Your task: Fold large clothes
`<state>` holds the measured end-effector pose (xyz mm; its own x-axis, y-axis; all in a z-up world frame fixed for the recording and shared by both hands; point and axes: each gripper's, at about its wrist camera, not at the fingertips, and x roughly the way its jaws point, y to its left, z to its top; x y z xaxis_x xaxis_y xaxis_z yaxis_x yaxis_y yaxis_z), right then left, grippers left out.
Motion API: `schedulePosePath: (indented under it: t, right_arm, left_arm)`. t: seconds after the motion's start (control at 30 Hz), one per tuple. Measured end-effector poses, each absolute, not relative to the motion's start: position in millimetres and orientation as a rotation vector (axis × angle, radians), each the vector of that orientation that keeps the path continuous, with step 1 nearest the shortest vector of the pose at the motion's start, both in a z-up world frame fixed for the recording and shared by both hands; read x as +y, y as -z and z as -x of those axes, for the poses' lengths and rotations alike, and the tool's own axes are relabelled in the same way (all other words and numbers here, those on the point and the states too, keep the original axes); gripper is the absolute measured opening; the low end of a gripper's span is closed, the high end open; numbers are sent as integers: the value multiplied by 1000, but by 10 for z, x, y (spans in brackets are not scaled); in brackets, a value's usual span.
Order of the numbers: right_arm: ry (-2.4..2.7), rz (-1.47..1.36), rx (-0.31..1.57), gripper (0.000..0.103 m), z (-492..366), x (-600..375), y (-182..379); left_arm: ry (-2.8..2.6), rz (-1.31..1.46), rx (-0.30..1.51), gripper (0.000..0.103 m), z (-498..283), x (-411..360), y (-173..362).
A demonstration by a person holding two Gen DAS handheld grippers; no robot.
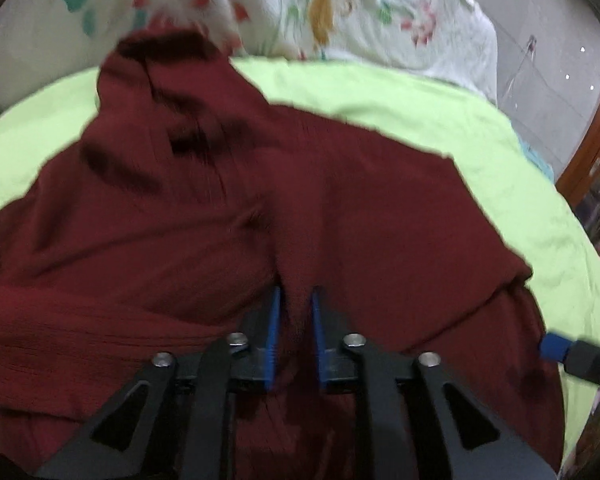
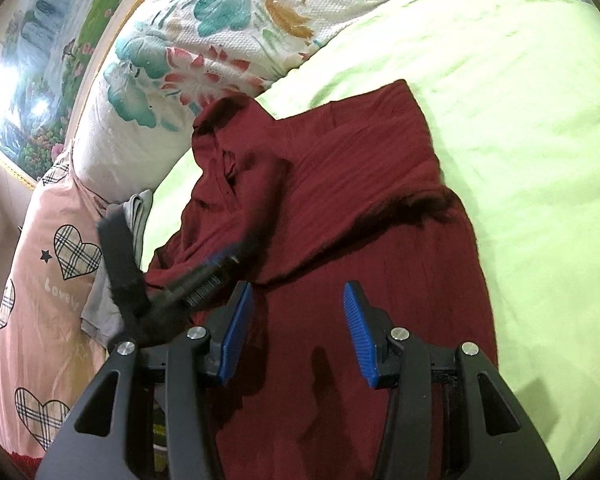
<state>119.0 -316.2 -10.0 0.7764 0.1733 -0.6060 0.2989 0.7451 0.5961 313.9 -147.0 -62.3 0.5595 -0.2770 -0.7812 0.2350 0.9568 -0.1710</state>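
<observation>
We see dark red ribbed knit garment (image 1: 204, 216) spread mid lime-green bedsheet (image 1: 380, 96), collar toward floral pillow (image 2: 204, 40). Left gripper (image 1: 294, 300): narrow gap, fabric ridge between pads, grip uncertain. Right gripper (image 2: 298, 300): released, above garment.

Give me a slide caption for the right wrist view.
Right gripper, fingers apart, hovers over a dark red garment spread on a lime-green bed sheet.
</observation>
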Motion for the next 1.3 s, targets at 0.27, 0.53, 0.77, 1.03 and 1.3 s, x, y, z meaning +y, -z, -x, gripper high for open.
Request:
schedulePosePath:
  t: [0.27, 0.53, 0.77, 1.03, 1.3]
  right_arm:
    - [35, -727, 701, 48, -1678, -3128, 35]
    - [48, -689, 802, 48, -2627, -3007, 250]
    - [95, -629, 876, 8, -2974, -2860, 451]
    - [167, -640, 587, 9, -2079, -3267, -180]
    - [290, -671, 723, 44, -1705, -3433, 177]
  left_arm:
    - [240, 112, 874, 53, -2558, -874, 387]
    - [-192, 308, 858, 53, -2171, 578, 423]
    - [-251, 339, 920, 52, -2207, 979, 567]
    - [-259, 308, 943, 52, -2483, 816, 605]
    - [-311, 385, 916, 52, -2400, 986, 649]
